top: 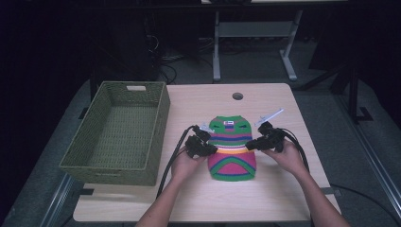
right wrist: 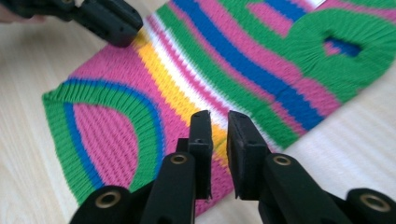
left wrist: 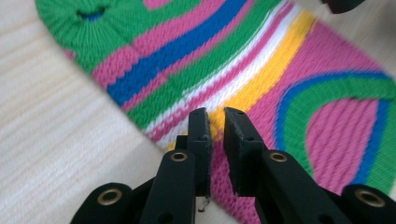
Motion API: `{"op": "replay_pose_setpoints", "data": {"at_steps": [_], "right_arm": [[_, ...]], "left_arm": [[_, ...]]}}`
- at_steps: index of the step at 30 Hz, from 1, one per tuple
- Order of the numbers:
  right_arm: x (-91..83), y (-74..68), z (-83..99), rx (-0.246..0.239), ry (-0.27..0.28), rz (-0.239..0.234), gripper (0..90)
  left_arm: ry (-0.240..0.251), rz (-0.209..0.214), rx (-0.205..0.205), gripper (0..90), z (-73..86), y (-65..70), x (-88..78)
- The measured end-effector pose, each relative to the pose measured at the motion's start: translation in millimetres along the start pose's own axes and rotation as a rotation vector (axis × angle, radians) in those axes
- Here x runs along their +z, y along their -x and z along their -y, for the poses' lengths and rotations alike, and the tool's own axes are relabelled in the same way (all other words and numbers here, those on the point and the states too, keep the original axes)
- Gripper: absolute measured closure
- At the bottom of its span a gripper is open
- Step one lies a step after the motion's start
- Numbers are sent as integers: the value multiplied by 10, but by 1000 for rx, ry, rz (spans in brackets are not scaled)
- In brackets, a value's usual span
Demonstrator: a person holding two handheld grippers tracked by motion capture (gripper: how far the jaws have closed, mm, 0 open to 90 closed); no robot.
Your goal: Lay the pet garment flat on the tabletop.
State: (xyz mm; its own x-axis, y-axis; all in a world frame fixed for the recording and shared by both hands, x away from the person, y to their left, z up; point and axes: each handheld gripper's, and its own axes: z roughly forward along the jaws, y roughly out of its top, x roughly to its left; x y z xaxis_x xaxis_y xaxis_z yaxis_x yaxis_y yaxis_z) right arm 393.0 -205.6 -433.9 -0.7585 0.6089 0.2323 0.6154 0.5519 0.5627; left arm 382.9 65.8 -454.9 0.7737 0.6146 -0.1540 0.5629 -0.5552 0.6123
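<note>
Striped knit sweater (top: 232, 149) lies flat; I hold my left gripper (left wrist: 215, 122) at its nine o'clock edge, right gripper (right wrist: 219, 125) at three, both slightly parted, gripping nothing.

My left gripper (top: 211, 150) at nine o'clock and right gripper (top: 250, 144) at three o'clock point inward, fingers (left wrist: 201, 135) parted by a narrow gap, forearms entering from six o'clock.
</note>
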Motion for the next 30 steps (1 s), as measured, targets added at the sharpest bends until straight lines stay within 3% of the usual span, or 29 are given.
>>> {"op": "replay_pose_setpoints", "data": {"at_steps": [11,16,23,30], "right_arm": [[198,25,37,3,-49,20,785],[206,103,45,36,-19,16,773],[223,180,53,64,20,21,750],[223,224,72,99,37,-19,698]], "left_arm": [[7,-17,-15,781,-60,-21,80],[30,-20,-42,766,-67,-63,101],[23,-24,-52,741,-127,-91,133],[30,-13,-58,710,-124,-92,134]]}}
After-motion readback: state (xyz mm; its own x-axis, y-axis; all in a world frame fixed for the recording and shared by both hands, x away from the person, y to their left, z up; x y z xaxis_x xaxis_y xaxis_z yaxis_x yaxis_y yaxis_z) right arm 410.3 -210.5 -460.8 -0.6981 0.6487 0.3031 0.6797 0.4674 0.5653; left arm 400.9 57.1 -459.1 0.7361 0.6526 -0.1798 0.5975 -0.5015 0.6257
